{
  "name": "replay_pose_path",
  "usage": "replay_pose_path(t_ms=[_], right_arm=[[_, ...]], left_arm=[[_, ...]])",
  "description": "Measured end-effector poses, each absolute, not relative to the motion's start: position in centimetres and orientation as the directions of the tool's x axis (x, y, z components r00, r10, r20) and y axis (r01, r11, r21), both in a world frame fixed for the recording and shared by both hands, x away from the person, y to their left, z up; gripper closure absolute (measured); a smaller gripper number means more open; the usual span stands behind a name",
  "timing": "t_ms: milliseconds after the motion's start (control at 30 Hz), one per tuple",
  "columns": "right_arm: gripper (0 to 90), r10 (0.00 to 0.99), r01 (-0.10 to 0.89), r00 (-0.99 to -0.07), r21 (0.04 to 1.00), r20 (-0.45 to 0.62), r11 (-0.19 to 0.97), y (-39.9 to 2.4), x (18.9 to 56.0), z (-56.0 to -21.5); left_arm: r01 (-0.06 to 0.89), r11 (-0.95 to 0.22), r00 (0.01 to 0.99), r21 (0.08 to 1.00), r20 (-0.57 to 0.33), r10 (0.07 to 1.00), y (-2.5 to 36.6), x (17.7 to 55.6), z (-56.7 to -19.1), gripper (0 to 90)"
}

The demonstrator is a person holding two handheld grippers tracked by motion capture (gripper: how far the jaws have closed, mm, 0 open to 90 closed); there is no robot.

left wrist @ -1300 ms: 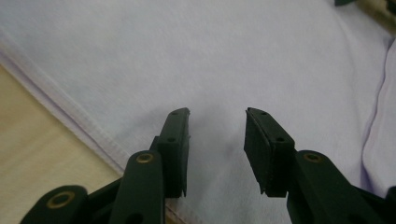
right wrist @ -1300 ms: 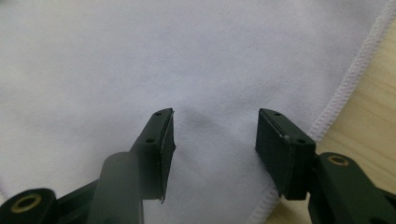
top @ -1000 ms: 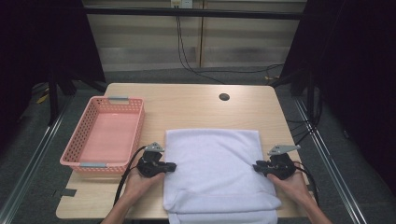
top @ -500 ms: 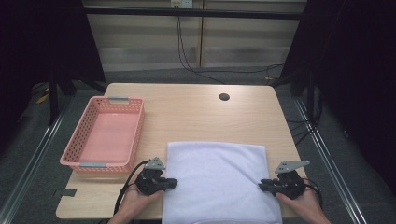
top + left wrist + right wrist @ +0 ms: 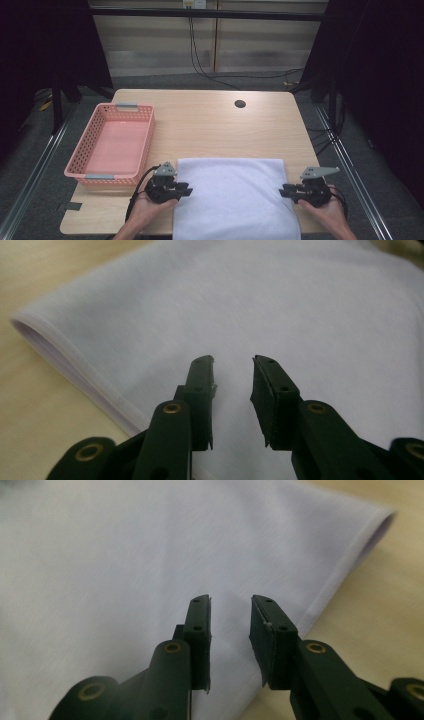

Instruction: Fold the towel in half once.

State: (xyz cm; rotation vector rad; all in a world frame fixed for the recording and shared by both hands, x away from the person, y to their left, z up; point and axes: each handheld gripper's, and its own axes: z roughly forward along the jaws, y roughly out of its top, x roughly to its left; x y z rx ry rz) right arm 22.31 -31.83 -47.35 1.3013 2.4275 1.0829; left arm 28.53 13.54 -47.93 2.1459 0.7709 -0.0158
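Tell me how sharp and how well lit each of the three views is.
High view: table evenly lit, surroundings dark, white towel bright but not blown out. Left gripper view: black jaws sharp, towel's far part soft and blurred. Right gripper view: jaws crisp, towel weave visible near them, fold at the edge slightly blurred.

Soft matt white cloth towel (image 5: 232,197) lies on smooth pale wood table (image 5: 210,125) beside perforated pink plastic basket (image 5: 95,170).

The folded towel (image 5: 232,197) lay on the table (image 5: 210,125) at its near edge. Your left tool (image 5: 184,189) sat at its left side, your right tool (image 5: 286,191) opposite; the basket (image 5: 82,162) stood farther left.
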Motion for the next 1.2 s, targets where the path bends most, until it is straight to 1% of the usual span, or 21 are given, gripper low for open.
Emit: replay_pose_path(t_ms=[33, 100, 233, 300, 367, 400, 467, 500, 533, 567, 600, 667, 700, 767, 867, 1033, 1100, 1133, 1200], right_arm=[[66.1, 0.792, 0.646, -0.587, 0.686, 0.168, 0.334, -32.0, 23.0, -47.1], [65.2, 0.799, 0.628, -0.582, 0.706, 0.149, 0.326, -32.3, 24.4, -46.8], [60.2, 0.821, 0.616, -0.557, 0.725, 0.123, 0.309, -32.8, 27.3, -46.7], [58.2, 0.828, 0.62, -0.546, 0.725, 0.127, 0.298, -33.1, 29.1, -46.8], [54.5, 0.832, 0.631, -0.541, 0.714, 0.125, 0.303, -33.0, 30.4, -47.1], [52.4, 0.84, 0.64, -0.533, 0.7, 0.105, 0.318, -32.8, 31.3, -47.6], [51.9, 0.831, 0.654, -0.538, 0.694, 0.145, 0.302, -32.7, 32.0, -48.2], [50.4, 0.831, 0.652, -0.54, 0.691, 0.133, 0.313, -32.5, 32.2, -48.4], [50.0, 0.829, 0.653, -0.543, 0.687, 0.132, 0.319, -32.5, 32.4, -48.6], [49.4, 0.827, 0.66, -0.544, 0.68, 0.141, 0.319, -32.4, 32.5, -48.8], [49.0, 0.827, 0.661, -0.545, 0.678, 0.139, 0.322, -32.5, 32.5, -49.1], [48.8, 0.828, 0.667, -0.54, 0.677, 0.15, 0.312, -32.6, 32.6, -49.4], [48.8, 0.826, 0.666, -0.543, 0.675, 0.148, 0.317, -32.6, 32.5, -49.5], [48.9, 0.83, 0.665, -0.544, 0.668, 0.125, 0.335, -32.4, 32.4, -49.6], [52.5, 0.82, 0.663, -0.559, 0.66, 0.121, 0.354, -32.2, 32.3, -49.9], [77.1, 0.817, 0.669, -0.561, 0.654, 0.133, 0.353, -32.6, 32.2, -49.8], [80.2, 0.821, 0.673, -0.556, 0.649, 0.128, 0.354, -32.8, 32.0, -49.7], [81.7, 0.824, 0.67, -0.556, 0.648, 0.113, 0.363, -32.9, 31.8, -49.6], [82.6, 0.828, 0.675, -0.548, 0.647, 0.117, 0.355, -33.2, 31.7, -49.5]], left_arm=[[0.534, -0.454, 0.803, 0.714, -0.259, 0.537, 13.5, 29.2, -47.8, 67.8], [0.547, -0.409, 0.782, 0.731, -0.272, 0.56, 13.6, 30.6, -47.7, 67.0], [0.54, -0.382, 0.769, 0.75, -0.254, 0.587, 13.4, 32.8, -47.5, 66.4], [0.555, -0.351, 0.757, 0.754, -0.284, 0.588, 13.4, 33.6, -47.6, 65.6], [0.548, -0.356, 0.751, 0.757, -0.258, 0.608, 13.2, 34.4, -47.9, 64.5], [0.546, -0.355, 0.752, 0.759, -0.257, 0.607, 13.2, 34.6, -48.1, 61.9], [0.549, -0.368, 0.743, 0.751, -0.236, 0.627, 13.1, 34.9, -48.6, 58.8], [0.553, -0.378, 0.746, 0.743, -0.238, 0.622, 13.2, 35.1, -48.9, 56.9], [0.564, -0.386, 0.733, 0.73, -0.228, 0.64, 13.2, 35.2, -49.1, 54.9], [0.563, -0.389, 0.735, 0.729, -0.227, 0.639, 13.3, 35.2, -49.3, 52.3], [0.56, -0.391, 0.739, 0.73, -0.227, 0.635, 13.3, 35.2, -49.3, 52.2], [0.573, -0.381, 0.735, 0.726, -0.248, 0.631, 13.4, 35.2, -49.4, 49.4], [0.588, -0.362, 0.727, 0.723, -0.276, 0.628, 13.6, 35.3, -49.5, 47.3], [0.582, -0.369, 0.73, 0.724, -0.266, 0.63, 13.8, 35.2, -49.7, 46.3], [0.587, -0.375, 0.728, 0.717, -0.265, 0.632, 13.9, 35.1, -49.8, 43.3], [0.61, -0.341, 0.705, 0.715, -0.294, 0.645, 14.3, 35.5, -50.0, 41.9], [0.627, -0.316, 0.685, 0.712, -0.311, 0.659, 14.5, 35.9, -50.2, 40.5], [0.631, -0.315, 0.677, 0.709, -0.305, 0.669, 14.5, 36.0, -50.3, 40.0], [0.631, -0.321, 0.68, 0.707, -0.305, 0.666, 14.4, 36.1, -50.5, 39.2]])
